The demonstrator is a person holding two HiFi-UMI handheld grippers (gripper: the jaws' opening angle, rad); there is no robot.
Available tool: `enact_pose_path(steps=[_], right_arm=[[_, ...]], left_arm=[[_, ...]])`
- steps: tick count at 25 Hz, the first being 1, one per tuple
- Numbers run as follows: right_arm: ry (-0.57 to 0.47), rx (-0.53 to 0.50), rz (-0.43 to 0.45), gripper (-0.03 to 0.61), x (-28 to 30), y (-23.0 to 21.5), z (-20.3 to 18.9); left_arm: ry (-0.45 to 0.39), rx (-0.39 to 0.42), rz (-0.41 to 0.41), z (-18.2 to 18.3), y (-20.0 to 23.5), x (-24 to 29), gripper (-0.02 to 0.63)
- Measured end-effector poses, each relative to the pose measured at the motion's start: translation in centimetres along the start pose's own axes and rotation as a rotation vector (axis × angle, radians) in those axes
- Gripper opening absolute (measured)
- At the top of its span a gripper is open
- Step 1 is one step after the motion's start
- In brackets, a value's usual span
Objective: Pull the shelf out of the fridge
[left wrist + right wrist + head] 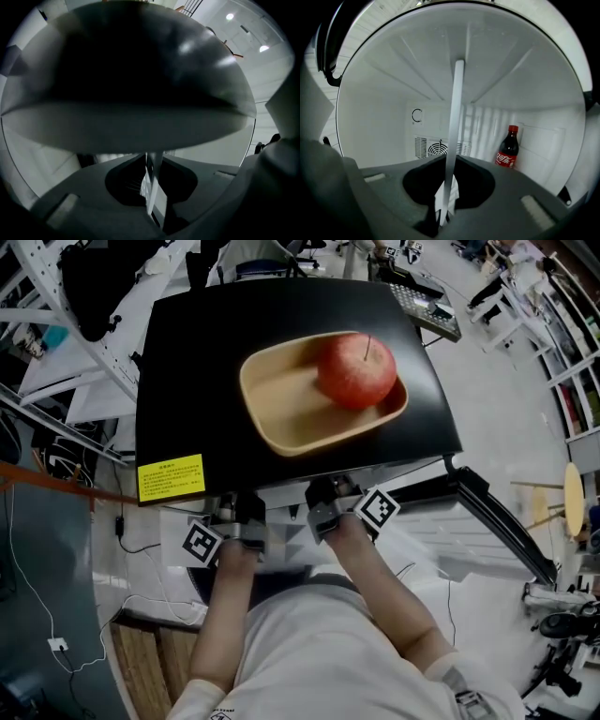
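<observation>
Forearms (230, 615) reach under the fridge (187, 362) top; jaws of left gripper (246, 532) and right gripper (328, 514) pinch the shelf (453, 140) edge. Grasp looks made; the pull-out is not yet done.

Black fridge top (187, 362), wooden tray (281, 409) resting on it toward the right rear, apple (356, 369) in the tray, yellow sticker (171, 476) flat at the front left corner.
</observation>
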State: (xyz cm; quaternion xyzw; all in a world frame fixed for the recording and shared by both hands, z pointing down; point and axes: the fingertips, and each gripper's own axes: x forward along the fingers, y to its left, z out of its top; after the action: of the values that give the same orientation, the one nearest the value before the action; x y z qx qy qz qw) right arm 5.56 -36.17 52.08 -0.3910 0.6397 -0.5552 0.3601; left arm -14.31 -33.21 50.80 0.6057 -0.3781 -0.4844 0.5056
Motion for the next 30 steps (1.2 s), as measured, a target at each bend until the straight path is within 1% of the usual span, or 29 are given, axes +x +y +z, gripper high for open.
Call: enact_pose_path(steps=[9,19,30], right_arm=[[0.006,0.03,-0.011,0.032,-0.4,-0.2,-0.1],[0.011,0.029,-0.017,0.032,-1.4,-0.3,-0.5],[0.015,0.035,-0.015,0.032,-3.4,-0.1,-1.2]], left_arm=[[0.012,0.002,0.021,-0.2,0.1,-0.4,0.038],[0.035,0.015,0.046,-0.6,-0.1,-1.3,0.038],[0.031,0.004,0.042,-1.3,-0.6,-3.2,0.038]])
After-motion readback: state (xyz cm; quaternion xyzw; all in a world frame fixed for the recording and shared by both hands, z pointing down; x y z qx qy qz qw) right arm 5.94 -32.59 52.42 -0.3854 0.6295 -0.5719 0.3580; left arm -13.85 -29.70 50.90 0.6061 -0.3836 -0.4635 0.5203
